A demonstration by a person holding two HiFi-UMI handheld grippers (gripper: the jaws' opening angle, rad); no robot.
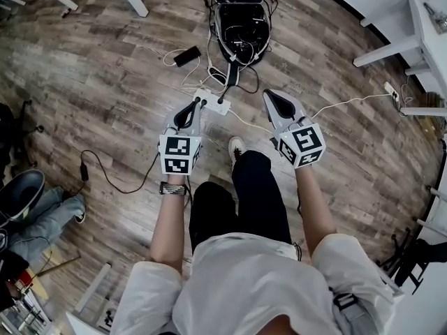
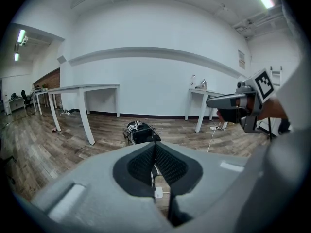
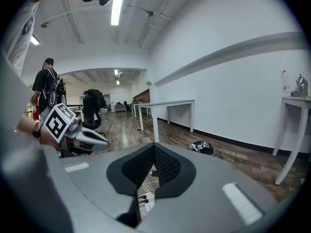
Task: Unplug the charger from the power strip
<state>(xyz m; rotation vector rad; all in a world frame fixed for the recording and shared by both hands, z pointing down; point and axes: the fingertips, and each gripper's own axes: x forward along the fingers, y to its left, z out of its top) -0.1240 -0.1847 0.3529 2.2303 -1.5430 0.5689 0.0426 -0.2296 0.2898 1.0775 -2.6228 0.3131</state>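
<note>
A white power strip lies on the wood floor with a black plug in it, whose dark cable runs up to a black bag. My left gripper hangs above the strip's left end, jaws shut and empty. My right gripper is to the strip's right, also shut and holding nothing. Through the left gripper view's lower gap a white piece of the strip shows. Below the right gripper the strip shows with dark plugs in it.
A phone on a white cable lies left of the bag. A second white strip sits by table legs at the right. A black adapter and cable lie left, near a seated person's legs. My own shoe stands just behind the strip.
</note>
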